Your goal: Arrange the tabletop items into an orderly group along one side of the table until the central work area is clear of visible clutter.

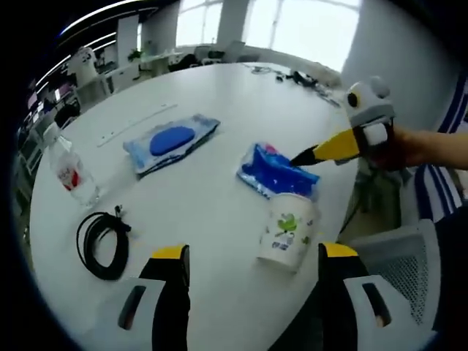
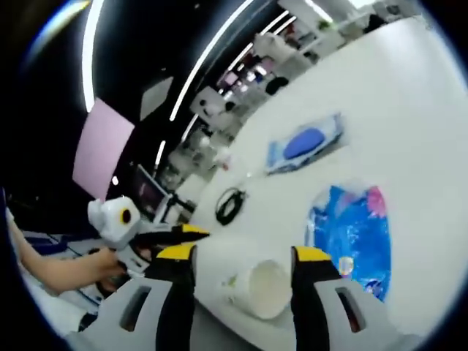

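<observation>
Grippers: left (image 1: 252,274) open, right (image 2: 245,274) open, empty. Cup (image 1: 287,232), blue pack (image 1: 278,174), cable (image 1: 102,243) all unsorted; barely started.

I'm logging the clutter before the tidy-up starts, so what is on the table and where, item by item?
Wet-wipes pack: one, pale blue with dark blue lid, table centre.
Blue packet: one, bright blue with pink, beside the cup.
Paper cup: one, white with green print, upright near the table edge.
Cable: one, black, coiled.
Bottle: one, clear with red label, far side from the cup.
Table: one, white.
Chair: one, white mesh, at the table edge.
Left gripper: open, empty.
Right gripper: yellow-black, tip over the blue packet, hand-held.
</observation>
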Motion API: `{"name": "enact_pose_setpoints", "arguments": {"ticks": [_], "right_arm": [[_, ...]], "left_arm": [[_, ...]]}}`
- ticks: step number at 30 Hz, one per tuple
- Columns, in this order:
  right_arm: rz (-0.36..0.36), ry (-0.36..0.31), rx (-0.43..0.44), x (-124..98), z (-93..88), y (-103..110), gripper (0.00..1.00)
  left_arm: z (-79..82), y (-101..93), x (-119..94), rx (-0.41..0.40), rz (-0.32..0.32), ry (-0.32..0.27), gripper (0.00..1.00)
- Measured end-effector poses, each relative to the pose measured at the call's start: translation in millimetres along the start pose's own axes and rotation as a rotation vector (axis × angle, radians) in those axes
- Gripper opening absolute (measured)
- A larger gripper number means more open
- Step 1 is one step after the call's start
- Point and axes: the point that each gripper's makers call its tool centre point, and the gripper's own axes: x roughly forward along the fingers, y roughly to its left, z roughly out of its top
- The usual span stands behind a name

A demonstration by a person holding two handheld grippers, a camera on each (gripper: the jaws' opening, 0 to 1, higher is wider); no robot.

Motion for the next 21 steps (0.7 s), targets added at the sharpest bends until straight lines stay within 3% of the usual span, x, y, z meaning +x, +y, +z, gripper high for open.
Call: {"name": "enact_pose_setpoints", "arguments": {"ticks": [11, 21], "right_arm": [[0.063, 0.071, 0.092, 11.1, -31.1, 9.9, 0.44], [0.076, 0.121, 0.100, 19.3, -45.6, 8.2, 0.44]], "left_arm": [[-3.0, -16.4, 23.7, 0.059, -0.037, 0.041, 0.69], [-9.3, -18.7, 33.9, 0.074, -0.051, 0.076, 0.69]]}}
